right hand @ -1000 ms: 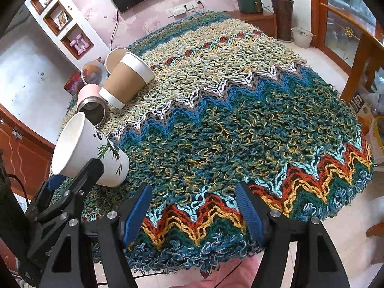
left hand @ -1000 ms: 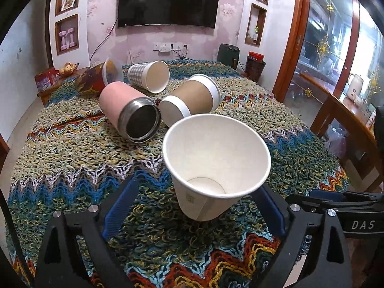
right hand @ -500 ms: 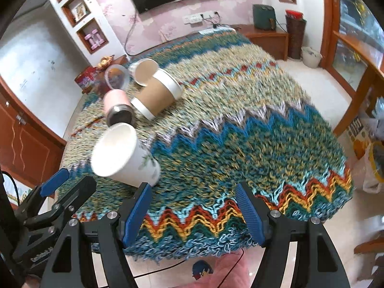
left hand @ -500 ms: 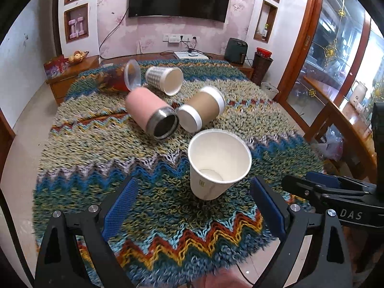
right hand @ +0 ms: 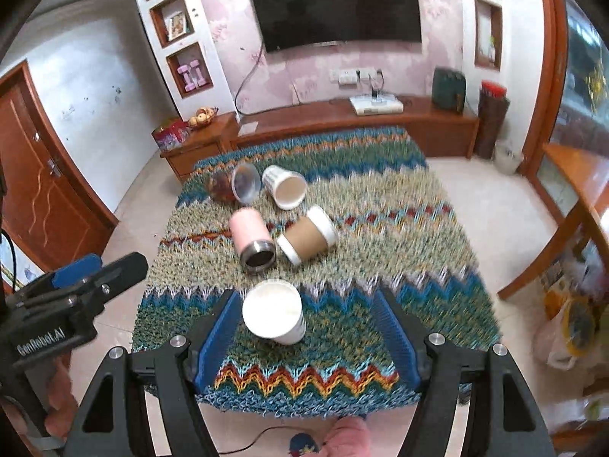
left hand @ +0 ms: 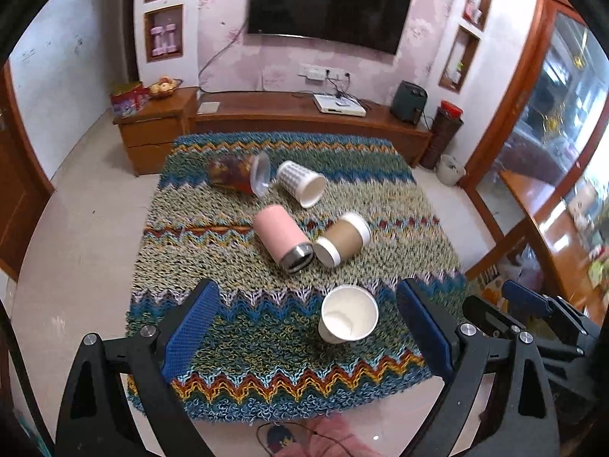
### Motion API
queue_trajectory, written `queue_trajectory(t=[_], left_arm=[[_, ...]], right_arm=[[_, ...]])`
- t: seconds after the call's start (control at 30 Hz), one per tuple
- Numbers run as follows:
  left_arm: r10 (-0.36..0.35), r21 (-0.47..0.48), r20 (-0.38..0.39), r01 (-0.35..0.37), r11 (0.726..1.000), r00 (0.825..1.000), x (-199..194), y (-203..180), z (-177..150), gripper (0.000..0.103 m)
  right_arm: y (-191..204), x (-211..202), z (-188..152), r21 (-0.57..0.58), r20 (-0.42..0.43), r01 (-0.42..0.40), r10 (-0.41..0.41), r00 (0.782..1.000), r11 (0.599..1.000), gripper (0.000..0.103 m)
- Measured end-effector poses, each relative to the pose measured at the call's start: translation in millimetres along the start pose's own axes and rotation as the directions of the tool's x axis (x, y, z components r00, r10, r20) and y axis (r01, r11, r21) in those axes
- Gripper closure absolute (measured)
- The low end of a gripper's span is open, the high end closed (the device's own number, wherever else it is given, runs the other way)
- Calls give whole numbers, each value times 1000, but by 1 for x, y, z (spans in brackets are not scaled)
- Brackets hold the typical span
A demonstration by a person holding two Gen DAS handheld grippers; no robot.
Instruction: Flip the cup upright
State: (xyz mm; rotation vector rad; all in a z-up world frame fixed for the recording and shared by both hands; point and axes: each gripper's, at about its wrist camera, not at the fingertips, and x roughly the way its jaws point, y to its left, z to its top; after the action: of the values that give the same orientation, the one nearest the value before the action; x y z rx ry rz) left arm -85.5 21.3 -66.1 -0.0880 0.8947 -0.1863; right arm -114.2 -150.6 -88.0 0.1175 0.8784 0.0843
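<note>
Your left gripper point(left hand: 304, 327) is held high above the tabletop point(left hand: 236, 346), and its jaws are wide open with nothing in them. Your right gripper point(right hand: 304, 327) is up high too, jaws wide open and empty.

Go left to right on the zigzag cover. At the far back a dark printed cup point(left hand: 232, 172) lies on its side, and a checked cup point(left hand: 300, 183) lies right beside it. Nearer to you a pink steel mug point(left hand: 281, 239) lies on its side, its mouth turned your way. The brown paper cup point(left hand: 342, 239) lies next to it, almost touching.

The white paper cup point(left hand: 349, 319) stands near the front edge, apart from the others. Its mouth faces up and you can see the bottom inside. It looks upright, so this cup seems done. Nothing holds it, and it stands by itself.

4 cups are still lying down. Paper cups are light and tip easily on this bumpy cover.
</note>
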Motion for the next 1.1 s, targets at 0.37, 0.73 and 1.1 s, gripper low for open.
queue_trajectory(t=[0.37, 0.73, 1.1], left_arm=[[71, -27, -46, -72, 997, 996, -21, -6, 26, 8], [117, -24, -71, -119, 993, 991, -23, -22, 37, 8], [146, -25, -81, -148, 989, 986, -14, -25, 46, 8]], right_arm=[[7, -29, 49, -11, -3, 67, -67, 998, 998, 30], [3, -35, 58, -40, -23, 108, -109, 994, 993, 30], [5, -21, 75, -63, -33, 110, -112, 993, 992, 30]])
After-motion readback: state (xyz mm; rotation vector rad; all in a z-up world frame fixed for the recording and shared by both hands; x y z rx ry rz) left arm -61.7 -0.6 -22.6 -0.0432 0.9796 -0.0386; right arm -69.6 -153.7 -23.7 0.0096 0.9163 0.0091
